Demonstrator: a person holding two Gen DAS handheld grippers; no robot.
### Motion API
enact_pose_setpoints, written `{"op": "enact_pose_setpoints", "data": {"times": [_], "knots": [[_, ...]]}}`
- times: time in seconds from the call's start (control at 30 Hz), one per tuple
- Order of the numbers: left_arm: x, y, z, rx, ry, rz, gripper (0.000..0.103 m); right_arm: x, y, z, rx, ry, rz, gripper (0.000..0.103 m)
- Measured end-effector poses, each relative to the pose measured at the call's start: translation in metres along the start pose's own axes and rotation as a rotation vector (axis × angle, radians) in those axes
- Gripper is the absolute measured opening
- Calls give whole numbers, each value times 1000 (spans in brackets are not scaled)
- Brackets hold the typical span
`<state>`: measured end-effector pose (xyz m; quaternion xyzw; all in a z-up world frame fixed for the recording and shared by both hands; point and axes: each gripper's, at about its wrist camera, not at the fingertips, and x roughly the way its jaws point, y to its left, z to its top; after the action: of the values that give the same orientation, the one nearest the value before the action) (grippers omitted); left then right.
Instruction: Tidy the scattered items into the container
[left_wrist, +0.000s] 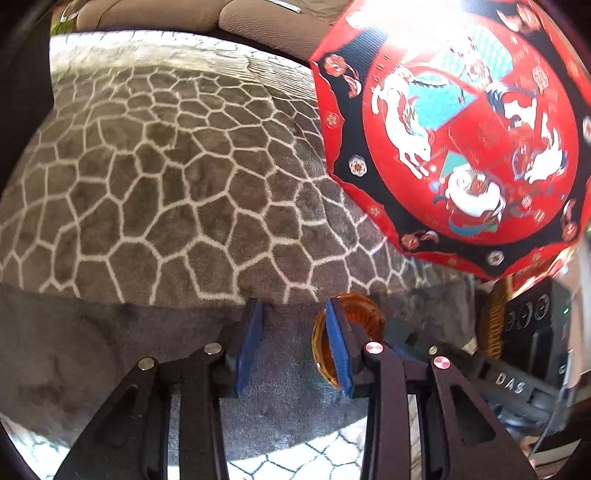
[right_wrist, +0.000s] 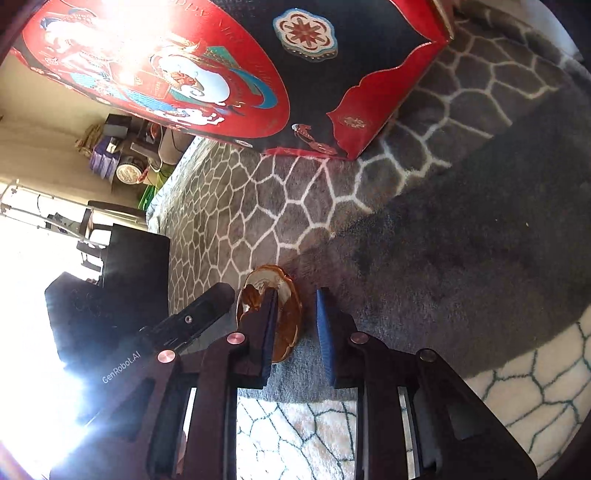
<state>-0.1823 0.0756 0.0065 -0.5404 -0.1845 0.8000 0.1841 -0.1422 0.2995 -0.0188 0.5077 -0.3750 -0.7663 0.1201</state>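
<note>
A: Where the left wrist looks down, the left gripper (left_wrist: 293, 345) has its fingers spread over bare grey rug (left_wrist: 155, 177); the amber dish (left_wrist: 351, 332) sits just outside its right finger.

B: Right wrist: the right gripper (right_wrist: 295, 332) is parted, nothing pinched, dish (right_wrist: 271, 314) behind its left finger, red box (right_wrist: 258, 74) beyond.

Red-and-black box (left_wrist: 454, 147) with white horses; grey rug (left_wrist: 166, 177), white cell lines; amber dish (right_wrist: 284, 314); blue pads (left_wrist: 249, 343)

Sunlit room with a grey patterned rug

A plush grey rug (left_wrist: 177, 192) veined with white lines covers the floor, paler at its near edge. Beige cushions (left_wrist: 258, 18) lie beyond. Far left, a cream wall (right_wrist: 44, 110) backs cluttered boxes (right_wrist: 107, 151); hard glare pours in.
</note>
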Motion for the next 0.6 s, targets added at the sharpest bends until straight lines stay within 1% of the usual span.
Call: {"op": "enact_pose_setpoints", "data": {"times": [0.07, 0.13, 0.17, 0.2, 0.23, 0.37, 0.4, 0.43, 0.47, 0.53, 0.6], "knots": [[-2, 2, -1, -12, -1, -17, 36, 2, 3, -2, -12, 6, -4, 21], [-5, 8, -3, -55, 5, -49, 37, 3, 4, -2, -15, 7, -1, 21], [-6, 12, -3, -77, 11, -76, 38, 3, 4, -2, -12, 8, 5, 21], [-7, 16, -5, -96, 16, -110, 45, 4, 4, -2, -9, 9, 13, 21], [-7, 19, -6, -112, 17, -145, 49, 6, 5, -2, -7, 11, 17, 21], [-1, 21, -10, -171, 57, -242, 48, 8, 4, -3, 8, 9, 20, 19], [2, 17, -10, -168, 68, -243, 39, 8, 2, -3, 22, 5, 22, 19], [5, 14, -11, -162, 81, -233, 18, 7, 0, -3, 35, 1, 25, 19], [8, 14, -12, -163, 94, -215, 15, 7, -2, -3, 43, 2, 32, 17], [7, 18, -9, -197, 90, -232, 14, 8, -2, -4, 33, 4, 29, 17], [5, 19, -8, -197, 92, -233, 14, 9, 4, -5, 13, 6, 14, 17]]}}
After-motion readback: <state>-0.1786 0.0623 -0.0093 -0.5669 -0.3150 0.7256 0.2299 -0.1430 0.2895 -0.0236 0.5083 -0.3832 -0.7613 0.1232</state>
